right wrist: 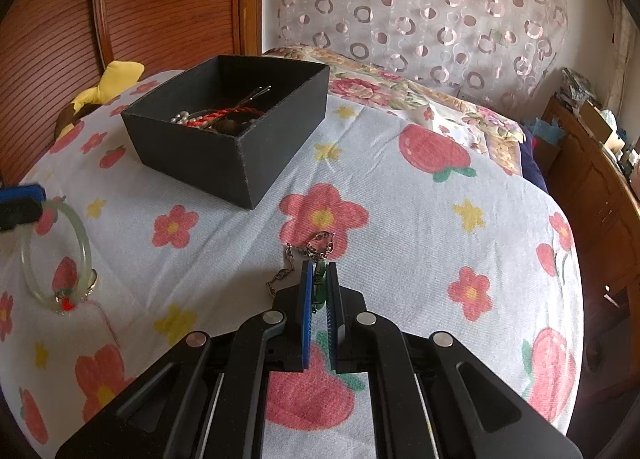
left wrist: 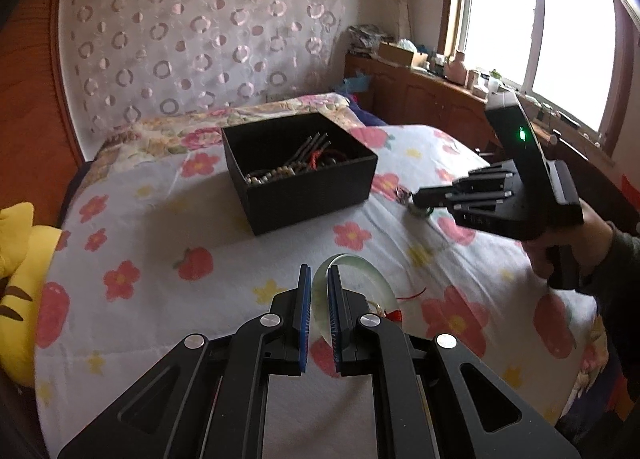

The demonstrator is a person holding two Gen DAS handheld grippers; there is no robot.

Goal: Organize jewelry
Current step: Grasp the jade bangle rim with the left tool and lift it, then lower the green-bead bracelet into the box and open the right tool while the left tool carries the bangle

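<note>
A black open box (left wrist: pixel 298 175) sits on the flowered bed cover (left wrist: pixel 168 219) and holds beads, a red cord and hairpins; it also shows in the right wrist view (right wrist: pixel 236 131). My left gripper (left wrist: pixel 319 271) is shut on a pale green jade bangle (left wrist: pixel 372 279) with a red tassel, also seen at the left in the right wrist view (right wrist: pixel 82 235). My right gripper (right wrist: pixel 319 269) is shut on a green pendant (right wrist: pixel 320 283) with a bronze chain (right wrist: pixel 296 255) trailing on the cover. The right gripper (left wrist: pixel 412 201) shows right of the box in the left wrist view.
A yellow plush toy (left wrist: pixel 20 259) lies at the bed's left edge. A wooden headboard (right wrist: pixel 120 11) stands behind the box. A wooden cabinet (left wrist: pixel 432 95) with clutter runs under the window on the right. A folded flowered quilt (right wrist: pixel 420 91) lies behind the box.
</note>
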